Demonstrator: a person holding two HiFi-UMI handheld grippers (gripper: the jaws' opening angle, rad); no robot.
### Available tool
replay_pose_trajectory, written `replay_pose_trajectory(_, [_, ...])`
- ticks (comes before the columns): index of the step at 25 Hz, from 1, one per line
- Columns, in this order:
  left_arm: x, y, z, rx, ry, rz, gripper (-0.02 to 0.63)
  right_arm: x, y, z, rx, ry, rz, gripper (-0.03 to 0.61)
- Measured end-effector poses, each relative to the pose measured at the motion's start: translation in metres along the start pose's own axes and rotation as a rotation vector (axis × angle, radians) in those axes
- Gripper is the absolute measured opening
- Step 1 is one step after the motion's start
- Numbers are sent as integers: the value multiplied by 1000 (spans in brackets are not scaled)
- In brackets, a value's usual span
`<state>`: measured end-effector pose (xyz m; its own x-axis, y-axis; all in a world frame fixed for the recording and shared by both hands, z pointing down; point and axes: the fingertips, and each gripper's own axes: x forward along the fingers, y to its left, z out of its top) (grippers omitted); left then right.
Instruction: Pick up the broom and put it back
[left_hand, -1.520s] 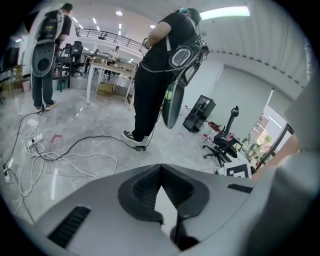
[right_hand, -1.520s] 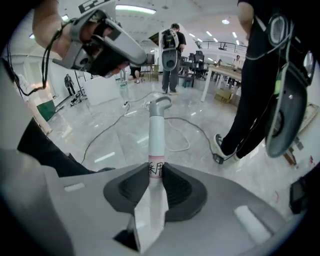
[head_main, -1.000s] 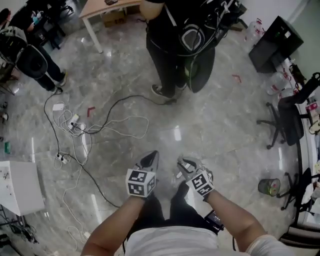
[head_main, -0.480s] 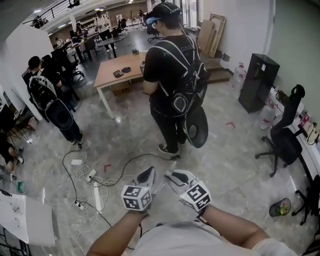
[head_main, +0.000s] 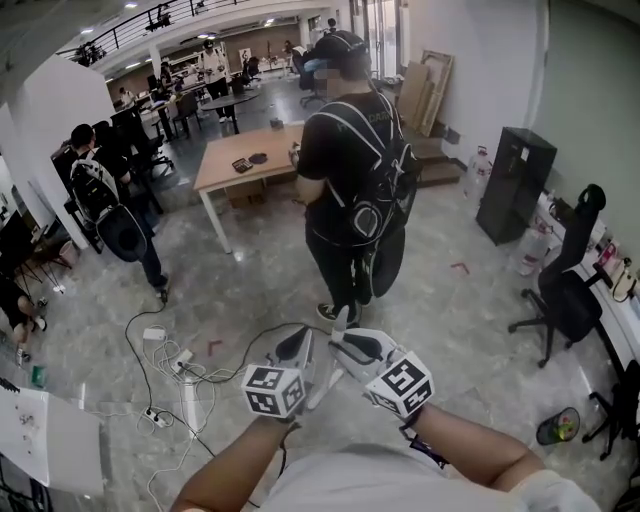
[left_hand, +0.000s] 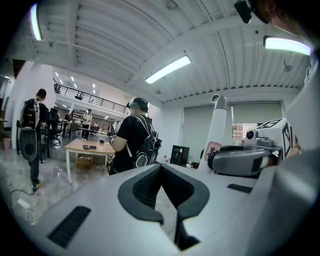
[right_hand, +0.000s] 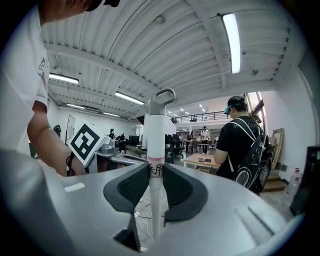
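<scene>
The broom's white handle (right_hand: 156, 130), with a loop at its top and a pink-edged label, stands upright between the pads of my right gripper (right_hand: 156, 172), which is shut on it. In the head view the handle (head_main: 337, 328) rises just above the right gripper (head_main: 345, 347), and its lower part runs down behind the two marker cubes. The broom's head is hidden. My left gripper (head_main: 300, 342) is close beside on the left; in its own view the left gripper (left_hand: 161, 167) has its tips together with nothing between them, and the handle (left_hand: 218, 125) shows to its right.
A person with a black backpack (head_main: 352, 170) stands right ahead, by a wooden table (head_main: 225, 170). Cables and a power strip (head_main: 185, 385) lie on the floor at left. An office chair (head_main: 562, 290), a black cabinet (head_main: 515, 185) and a green bin (head_main: 557, 425) are at right.
Both grippers have risen together, and the head view has swung up from the floor to the room. The broom handle's tip now shows above the right gripper.
</scene>
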<state>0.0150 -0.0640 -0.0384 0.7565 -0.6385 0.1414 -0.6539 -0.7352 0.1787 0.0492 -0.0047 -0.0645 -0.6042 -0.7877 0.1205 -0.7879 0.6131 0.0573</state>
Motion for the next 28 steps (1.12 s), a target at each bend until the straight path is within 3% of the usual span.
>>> replay_pose_trajectory(7, [7,-26,-13,-16,21,-37,5,-31,-8,-29,26,67,-32,87])
replay_pose_trajectory(13, [16,-47,-51,-43,65,-74,5,-82,-20,-99,56,192,-92,87])
replay_pose_trajectory(24, [41,-71,-214,-218,227,-93,5,-227,-47,-289,136,600,-209,89])
replay_pose_trajectory(28, [38,-67,-263,-261,285,-69,5,-250,-51,-347,110,764,-170,89])
